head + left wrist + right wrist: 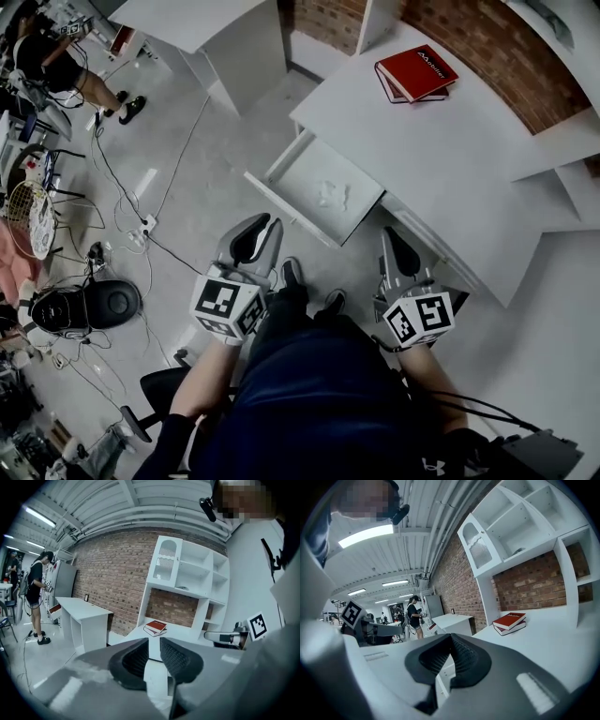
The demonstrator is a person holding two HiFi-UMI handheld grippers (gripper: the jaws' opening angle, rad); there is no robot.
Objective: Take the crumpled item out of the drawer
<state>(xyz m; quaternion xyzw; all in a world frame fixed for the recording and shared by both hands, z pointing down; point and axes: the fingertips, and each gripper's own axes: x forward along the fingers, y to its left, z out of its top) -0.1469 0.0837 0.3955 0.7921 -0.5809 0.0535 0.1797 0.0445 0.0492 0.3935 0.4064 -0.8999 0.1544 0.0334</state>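
Lap (319, 394): dark blue cloth filling the bottom of the head view, two shoes (292, 274) on the floor just beyond it.
Left tongs (262, 225) (152, 644): held above the left knee, pointed toward the drawer; pads spread a little, nothing between them, only white tabletop seen through the gap.
Right tongs (392, 239) (450, 637): held above the right knee, close to the tabletop edge; tips pressed together, empty.
Drawer (291, 208): pulled out from under the tabletop, open, just ahead of both tongs and touched by neither.
Crumpled item (333, 194): small, white, lying on the drawer bottom toward the right end, apart from both tongs.
Tabletop (441, 150): white, set against a brick wall (112, 573).
Red books (415, 73) (156, 626) (509, 622): two stacked flat at the far end of the tabletop, well apart from the drawer.
Shelf unit (187, 573) (520, 527): white, open compartments, standing on the tabletop against the wall.
Second desk (216, 28) (84, 611): white, further along the same wall.
Bystander (56, 66) (37, 597) (414, 616): in dark clothes, standing well beyond the second desk.
Floor (206, 169): pale grey, with cables (141, 220) trailing across it at the left.
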